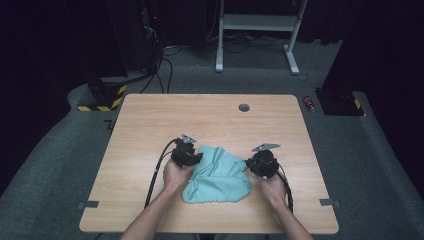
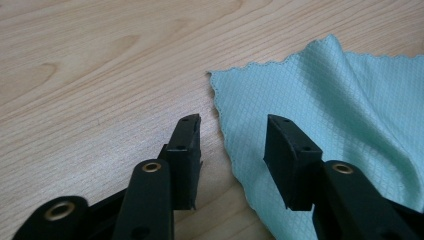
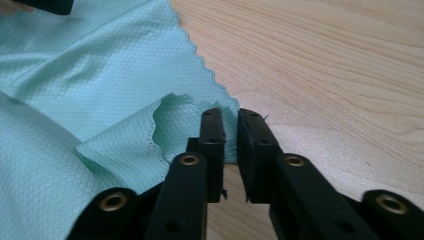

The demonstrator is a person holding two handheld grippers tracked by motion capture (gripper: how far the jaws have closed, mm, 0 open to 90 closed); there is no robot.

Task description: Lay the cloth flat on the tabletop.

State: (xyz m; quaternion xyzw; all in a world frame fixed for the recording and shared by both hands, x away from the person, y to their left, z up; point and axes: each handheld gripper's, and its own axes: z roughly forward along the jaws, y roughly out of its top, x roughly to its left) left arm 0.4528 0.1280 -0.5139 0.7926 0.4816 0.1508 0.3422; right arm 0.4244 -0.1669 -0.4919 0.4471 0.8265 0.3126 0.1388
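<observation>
A light teal cloth (image 1: 220, 175) lies rumpled on the near half of the wooden table (image 1: 200, 115), between the two hands. My left gripper (image 1: 197, 159) sits at the cloth's left edge. In the left gripper view it (image 2: 232, 135) is open, and the scalloped edge of the cloth (image 2: 350, 100) runs between the jaws without touching the pads. My right gripper (image 1: 248, 164) is at the cloth's right corner. In the right gripper view it (image 3: 231, 125) is shut on that corner of the cloth (image 3: 75, 75), which is lifted and folded next to the jaws.
A round cable hole (image 1: 244, 107) sits near the table's far edge. Grey tape marks (image 1: 88, 204) (image 1: 329, 202) flank the near corners. On the floor beyond are a white desk frame (image 1: 257, 25), a yellow-black striped base (image 1: 102, 97) and a red can (image 1: 309, 103).
</observation>
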